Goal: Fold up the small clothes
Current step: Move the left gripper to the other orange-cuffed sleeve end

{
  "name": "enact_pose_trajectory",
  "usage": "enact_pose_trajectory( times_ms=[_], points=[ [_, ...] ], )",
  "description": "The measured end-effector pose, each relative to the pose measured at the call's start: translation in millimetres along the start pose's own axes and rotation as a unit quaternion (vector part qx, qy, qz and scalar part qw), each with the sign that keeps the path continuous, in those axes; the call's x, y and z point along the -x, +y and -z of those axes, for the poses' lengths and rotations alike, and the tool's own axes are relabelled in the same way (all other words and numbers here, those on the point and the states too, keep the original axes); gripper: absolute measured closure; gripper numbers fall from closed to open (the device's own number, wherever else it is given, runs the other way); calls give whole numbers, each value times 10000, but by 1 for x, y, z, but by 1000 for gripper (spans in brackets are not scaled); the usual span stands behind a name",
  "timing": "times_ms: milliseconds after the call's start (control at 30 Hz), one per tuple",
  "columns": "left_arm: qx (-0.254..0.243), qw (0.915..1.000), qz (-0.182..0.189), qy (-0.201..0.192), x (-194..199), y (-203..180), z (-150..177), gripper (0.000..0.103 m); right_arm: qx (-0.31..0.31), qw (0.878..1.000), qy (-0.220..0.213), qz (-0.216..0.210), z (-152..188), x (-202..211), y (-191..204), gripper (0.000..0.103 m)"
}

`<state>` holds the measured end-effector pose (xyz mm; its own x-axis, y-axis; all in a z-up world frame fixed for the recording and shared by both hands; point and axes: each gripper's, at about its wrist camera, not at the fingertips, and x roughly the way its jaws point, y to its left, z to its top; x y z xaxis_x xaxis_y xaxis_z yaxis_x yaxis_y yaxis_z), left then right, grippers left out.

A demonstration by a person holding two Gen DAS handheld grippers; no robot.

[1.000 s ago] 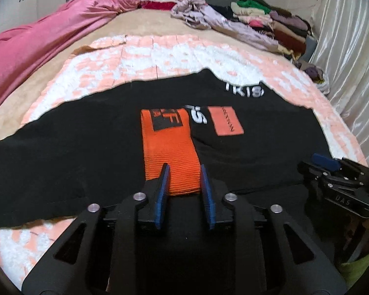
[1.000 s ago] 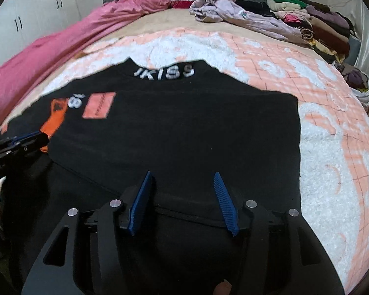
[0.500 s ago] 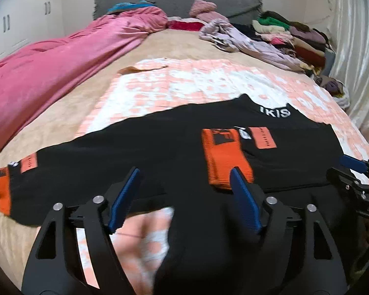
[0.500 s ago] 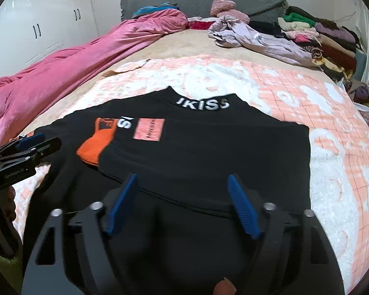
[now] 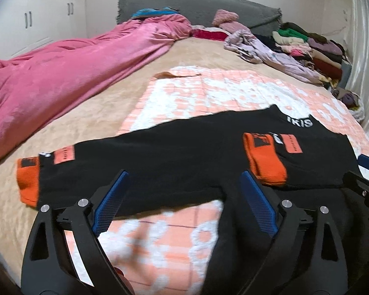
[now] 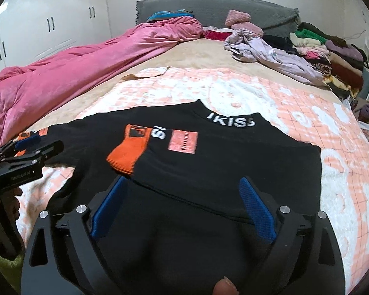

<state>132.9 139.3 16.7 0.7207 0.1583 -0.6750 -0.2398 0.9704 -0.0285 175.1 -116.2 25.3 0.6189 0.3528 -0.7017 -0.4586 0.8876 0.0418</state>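
A black sweater (image 5: 174, 152) with white collar lettering lies flat on the peach-and-white blanket (image 5: 209, 93). Its right sleeve is folded across the chest, orange cuff (image 5: 263, 162) up. Its left sleeve stretches out to the left, ending in an orange cuff (image 5: 28, 179). My left gripper (image 5: 182, 199) is open and empty above the sweater's lower left hem. My right gripper (image 6: 182, 201) is open and empty above the sweater's (image 6: 233, 162) lower body, near the folded cuff (image 6: 130, 150). The left gripper shows in the right wrist view (image 6: 24, 157), at the left.
A pink duvet (image 5: 61, 73) runs along the bed's left side. A loose lilac garment (image 5: 265, 54) and a stack of folded clothes (image 5: 315, 51) lie at the far right by a grey headboard (image 5: 196, 5). White wardrobes (image 6: 37, 29) stand at the left.
Both grippers opened wide and pulled back and up from the sweater. The left gripper let go of the folded orange cuff and swung left, bringing the outstretched left sleeve into view.
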Motion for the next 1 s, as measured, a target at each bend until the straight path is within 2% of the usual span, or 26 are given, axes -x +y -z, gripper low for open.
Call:
enact_pose_trajectory(
  times_ms=[100, 267, 533, 833, 1000],
  points=[
    [193, 9996, -225, -29, 1, 20, 1, 16, 106, 9999, 5, -56, -2, -2, 12, 10],
    [597, 9975, -391, -3, 2, 50, 3, 16, 281, 9994, 39, -180, -7, -8, 33, 10],
    [962, 9932, -654, -20, 4, 80, 4, 16, 651, 9968, 56, -466, -15, -19, 77, 10],
    [1411, 9851, -977, -142, 10, 111, 4, 15, 923, 9929, 151, -732, -21, -37, 118, 10],
    [1626, 9782, -1275, -231, 14, 127, 4, 14, 1018, 9911, 195, -839, -24, -47, 135, 10]
  ],
)
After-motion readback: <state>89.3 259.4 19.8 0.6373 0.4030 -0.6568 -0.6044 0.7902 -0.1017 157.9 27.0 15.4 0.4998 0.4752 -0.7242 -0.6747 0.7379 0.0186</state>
